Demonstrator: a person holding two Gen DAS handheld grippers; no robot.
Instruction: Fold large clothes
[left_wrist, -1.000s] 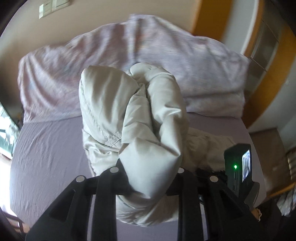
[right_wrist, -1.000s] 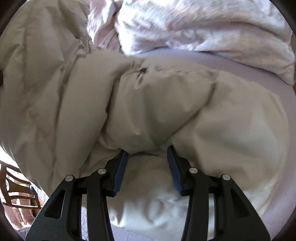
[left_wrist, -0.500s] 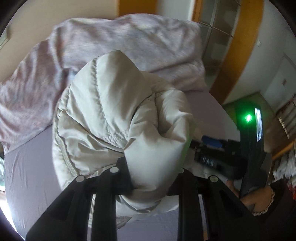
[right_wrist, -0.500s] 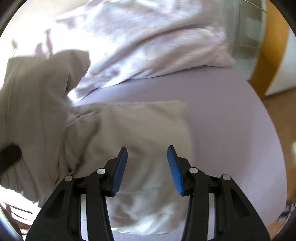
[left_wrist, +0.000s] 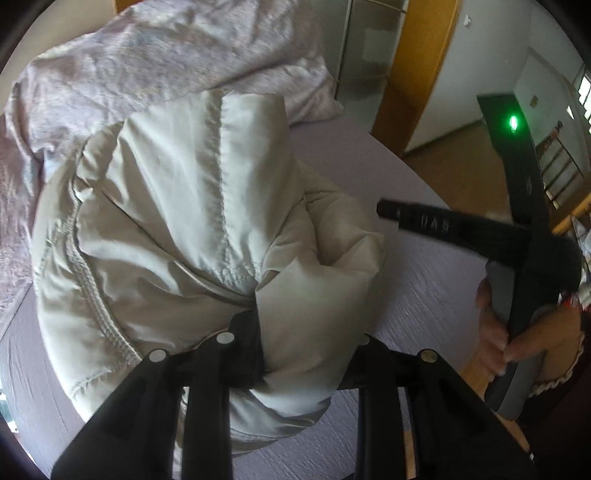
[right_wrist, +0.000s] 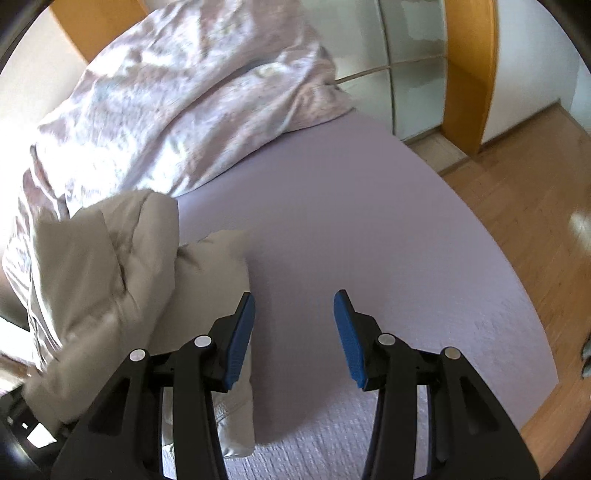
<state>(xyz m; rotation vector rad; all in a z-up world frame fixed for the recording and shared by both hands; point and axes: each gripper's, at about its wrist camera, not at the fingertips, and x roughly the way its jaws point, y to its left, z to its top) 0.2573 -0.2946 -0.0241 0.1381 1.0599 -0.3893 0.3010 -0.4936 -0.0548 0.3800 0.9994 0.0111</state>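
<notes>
A puffy cream jacket is bunched in my left gripper, which is shut on a thick fold of it and holds it up over the lilac bed sheet. In the right wrist view the jacket hangs at the left, partly on the sheet. My right gripper is open and empty with blue pads, over bare sheet to the right of the jacket. It also shows in the left wrist view, held by a hand.
A rumpled pink duvet lies across the head of the bed. The bed's right edge drops to a wooden floor. A wardrobe with an orange frame stands behind.
My right gripper has let go of the jacket, pulled back and swung right over bare sheet. My left gripper has lifted and turned the bunched jacket to the right.
</notes>
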